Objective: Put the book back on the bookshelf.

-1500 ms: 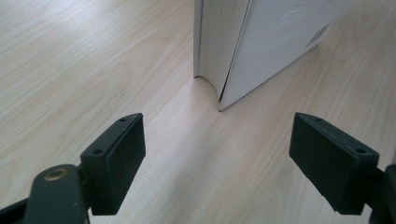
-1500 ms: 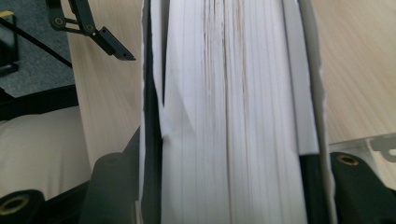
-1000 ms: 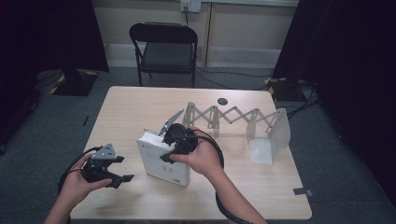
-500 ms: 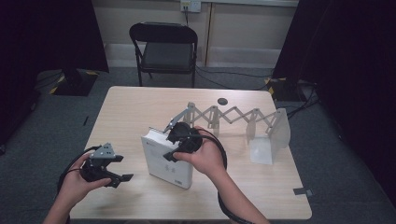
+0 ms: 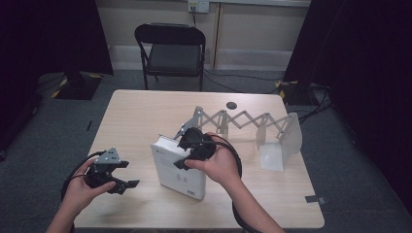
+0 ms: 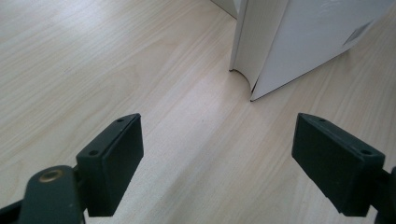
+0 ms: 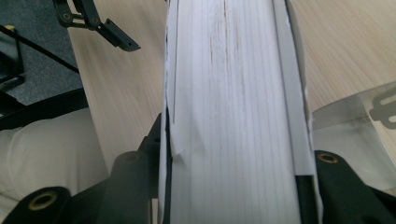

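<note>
**Right claw grips a white book on edge**

Nearest the person, the left hand [image 5: 80,187] holds the left gripper [image 5: 124,177] low over the table [image 5: 131,116], forearm coming in from the bottom left corner. Its jaws stand wide apart, released, with nothing between them. In the left gripper view only bare wood lies between the 2 black pads [image 6: 114,163], and the book [image 6: 299,42] stands just ahead, its lower corner resting on the table.

Further in, the right hand [image 5: 221,165] wraps the right gripper [image 5: 180,150], the forearm rising from the bottom edge and the wrist bent toward the left. This claw is clenched on the book [image 5: 177,167], 1 jaw on each cover near the top edge. In the right gripper view the page block [image 7: 233,107] runs straight between the jaws.

Beyond the right gripper, a folding rack [image 5: 243,121] stretches to the right, ending in a clear plate [image 5: 279,145]. A small dark disc [image 5: 231,105] lies behind it. Past the table stands a black chair [image 5: 172,48].
</note>
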A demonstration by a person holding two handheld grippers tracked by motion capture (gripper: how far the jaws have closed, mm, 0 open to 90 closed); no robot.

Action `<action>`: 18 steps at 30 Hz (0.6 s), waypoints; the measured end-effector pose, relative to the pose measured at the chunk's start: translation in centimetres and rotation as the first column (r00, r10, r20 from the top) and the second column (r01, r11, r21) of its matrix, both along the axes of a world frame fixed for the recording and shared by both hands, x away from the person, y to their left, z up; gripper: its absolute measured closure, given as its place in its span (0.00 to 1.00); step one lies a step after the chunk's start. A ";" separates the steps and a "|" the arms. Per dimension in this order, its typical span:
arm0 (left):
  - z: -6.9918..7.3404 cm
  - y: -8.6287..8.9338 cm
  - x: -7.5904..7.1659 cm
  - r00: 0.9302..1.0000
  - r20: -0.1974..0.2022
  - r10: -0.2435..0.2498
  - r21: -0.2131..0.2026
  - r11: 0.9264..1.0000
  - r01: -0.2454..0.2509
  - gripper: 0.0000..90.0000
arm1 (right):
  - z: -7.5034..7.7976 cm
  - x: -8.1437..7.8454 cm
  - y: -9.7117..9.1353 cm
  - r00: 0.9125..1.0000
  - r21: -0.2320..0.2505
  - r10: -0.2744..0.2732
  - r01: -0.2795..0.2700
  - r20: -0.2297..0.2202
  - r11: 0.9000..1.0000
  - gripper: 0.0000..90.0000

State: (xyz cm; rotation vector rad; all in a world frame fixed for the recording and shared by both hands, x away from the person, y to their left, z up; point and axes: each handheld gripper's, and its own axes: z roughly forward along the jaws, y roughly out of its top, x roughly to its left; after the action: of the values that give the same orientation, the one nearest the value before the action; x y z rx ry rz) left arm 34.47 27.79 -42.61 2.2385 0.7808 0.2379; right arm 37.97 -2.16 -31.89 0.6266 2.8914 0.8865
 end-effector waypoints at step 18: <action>0.2 -0.2 0.1 1.000 0.003 -0.007 -0.003 1.000 0.007 0.18 | -0.7 0.0 -1.1 1.000 0.050 -0.026 0.026 -0.003 0.998 0.53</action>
State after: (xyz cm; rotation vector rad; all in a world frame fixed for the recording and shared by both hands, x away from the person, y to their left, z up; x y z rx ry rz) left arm 34.60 27.61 -42.46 2.2375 0.7712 0.2369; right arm 38.00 -3.24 -32.60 0.6683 2.8641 0.9584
